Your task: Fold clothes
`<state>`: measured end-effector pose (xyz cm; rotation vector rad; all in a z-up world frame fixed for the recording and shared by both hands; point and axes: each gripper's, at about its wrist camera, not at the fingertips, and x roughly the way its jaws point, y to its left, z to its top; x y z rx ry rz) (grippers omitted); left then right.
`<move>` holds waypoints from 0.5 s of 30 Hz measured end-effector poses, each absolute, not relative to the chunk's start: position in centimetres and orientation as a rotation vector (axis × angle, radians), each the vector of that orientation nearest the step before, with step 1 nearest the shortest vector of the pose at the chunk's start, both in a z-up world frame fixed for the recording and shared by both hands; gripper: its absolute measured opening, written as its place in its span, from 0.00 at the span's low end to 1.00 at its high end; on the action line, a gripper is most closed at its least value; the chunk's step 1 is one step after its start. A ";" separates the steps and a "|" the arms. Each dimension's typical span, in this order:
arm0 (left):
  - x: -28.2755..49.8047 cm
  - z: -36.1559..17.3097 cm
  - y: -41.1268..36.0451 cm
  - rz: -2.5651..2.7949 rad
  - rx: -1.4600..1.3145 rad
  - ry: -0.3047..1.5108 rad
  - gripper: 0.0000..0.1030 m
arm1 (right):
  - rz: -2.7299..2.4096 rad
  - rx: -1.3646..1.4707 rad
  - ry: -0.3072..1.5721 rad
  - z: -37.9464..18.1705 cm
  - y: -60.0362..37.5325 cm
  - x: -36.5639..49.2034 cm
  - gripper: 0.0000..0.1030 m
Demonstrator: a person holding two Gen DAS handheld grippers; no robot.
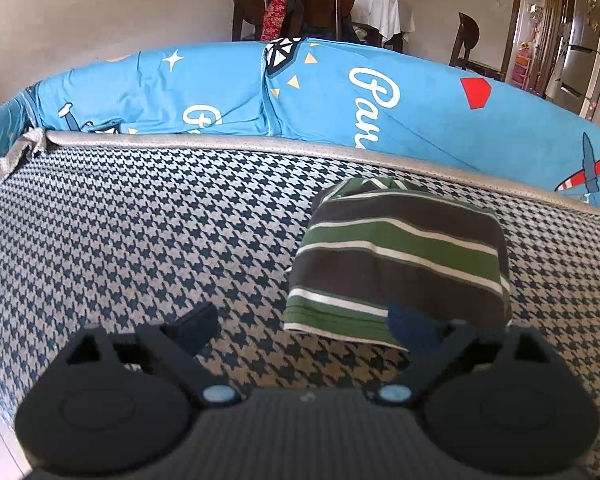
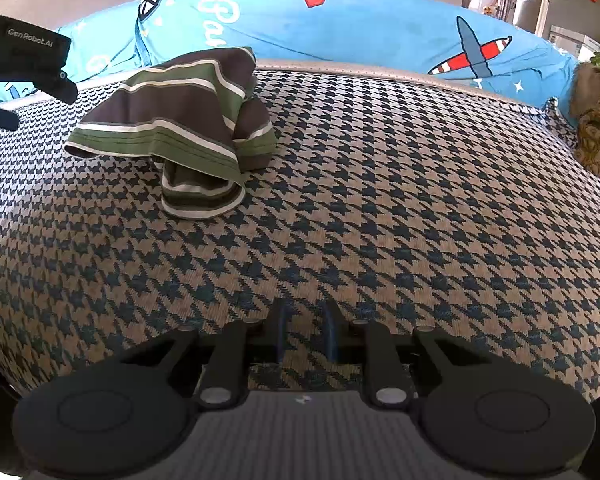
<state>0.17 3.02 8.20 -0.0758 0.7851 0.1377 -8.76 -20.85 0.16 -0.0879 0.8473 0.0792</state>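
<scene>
A folded garment (image 1: 396,256) with green, brown and white stripes lies on the houndstooth sofa seat (image 1: 140,240). My left gripper (image 1: 305,328) is open wide just in front of it. Its right fingertip (image 1: 414,326) overlaps the garment's near hem, and nothing is between the jaws. In the right wrist view the same garment (image 2: 180,120) sits far left, with a loose fold hanging out at its front. My right gripper (image 2: 305,330) hovers over bare seat (image 2: 380,200), well apart from the garment. Its jaws stand a narrow gap apart with nothing in them. The left gripper's body (image 2: 24,56) shows at the top left.
A blue printed cover (image 1: 220,92) drapes the sofa back behind the seat. A brown patterned cushion (image 2: 596,128) sits at the seat's right end. Dark wooden chairs (image 1: 300,4) with a red cloth, a white-clothed table and a fridge (image 1: 584,40) stand beyond.
</scene>
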 end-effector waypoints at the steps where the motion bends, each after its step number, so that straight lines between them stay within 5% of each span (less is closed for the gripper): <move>1: 0.3 8.1 2.9 0.141 -0.073 0.789 0.97 | 0.080 -0.086 0.849 0.2 -20.9 -8.7 0.20; 15: 0.8 7.3 2.1 0.133 -0.061 0.817 1.00 | 0.097 -0.016 0.869 0.6 -21.5 -8.5 0.24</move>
